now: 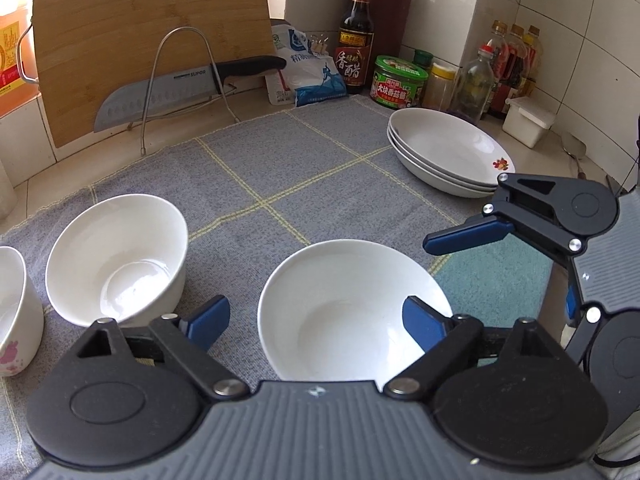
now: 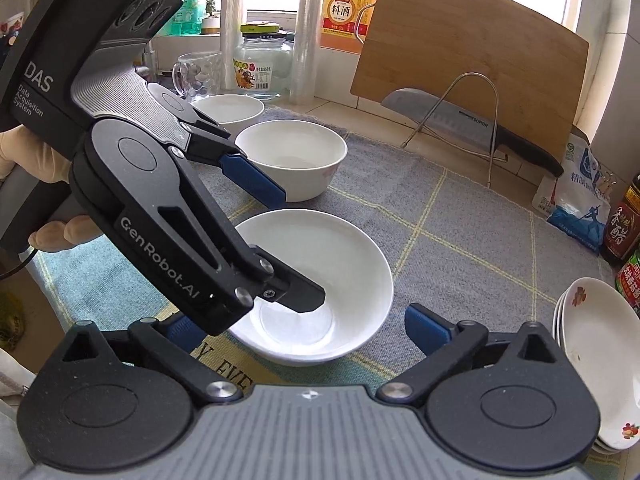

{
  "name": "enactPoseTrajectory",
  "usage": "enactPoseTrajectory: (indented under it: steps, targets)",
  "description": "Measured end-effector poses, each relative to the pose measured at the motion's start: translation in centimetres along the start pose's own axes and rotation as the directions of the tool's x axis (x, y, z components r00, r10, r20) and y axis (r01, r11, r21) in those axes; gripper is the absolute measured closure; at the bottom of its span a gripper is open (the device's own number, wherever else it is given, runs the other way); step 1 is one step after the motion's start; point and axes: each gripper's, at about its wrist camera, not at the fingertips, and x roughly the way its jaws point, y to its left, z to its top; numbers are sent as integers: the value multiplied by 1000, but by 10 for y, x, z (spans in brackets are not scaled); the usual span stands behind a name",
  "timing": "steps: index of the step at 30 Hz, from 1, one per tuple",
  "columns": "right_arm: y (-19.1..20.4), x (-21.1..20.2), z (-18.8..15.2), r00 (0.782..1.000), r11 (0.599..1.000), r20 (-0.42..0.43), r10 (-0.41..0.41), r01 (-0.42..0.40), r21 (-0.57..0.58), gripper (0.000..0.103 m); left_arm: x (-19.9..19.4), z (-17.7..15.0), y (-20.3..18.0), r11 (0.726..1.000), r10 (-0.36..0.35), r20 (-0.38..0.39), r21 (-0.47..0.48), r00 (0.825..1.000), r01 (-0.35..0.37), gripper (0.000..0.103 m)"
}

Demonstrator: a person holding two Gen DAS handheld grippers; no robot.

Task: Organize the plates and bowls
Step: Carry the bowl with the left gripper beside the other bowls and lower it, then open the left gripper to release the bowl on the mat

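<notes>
Grey checked cloth [image 1: 256, 168]: wide white ceramic bowl [image 1: 344, 312] sits between left gripper's [image 1: 316, 320] released fingers; right gripper [image 2: 304, 328] also released.

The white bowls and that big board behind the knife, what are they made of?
Bowls: probably glazed ceramic, glossy white with bright window reflections. Board: looks like bamboo or wood, matte tan with fine straight strips of grain.
</notes>
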Motion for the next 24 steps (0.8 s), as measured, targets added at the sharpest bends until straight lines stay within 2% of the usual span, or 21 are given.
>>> enactPoseTrajectory:
  steps: [5,10,18,24]
  targets:
    - [2,-7,2,1000,1000,0,13,-13,-23,0,-23,0,2,998,58,67,-3,996,-58,6]
    - [-3,-13,6,1000,1000,2,11,-11,-19,0,-41,-8,4,985,173,114,-34,978,-170,6]
    - [-13,-15,18,999,1000,23,24,-24,6,0,-44,-33,16,941,306,82,-175,949,-288,6]
    - [-18,-10,30,998,998,33,61,-62,4,0,-41,-41,22,908,393,71,-187,917,-375,6]
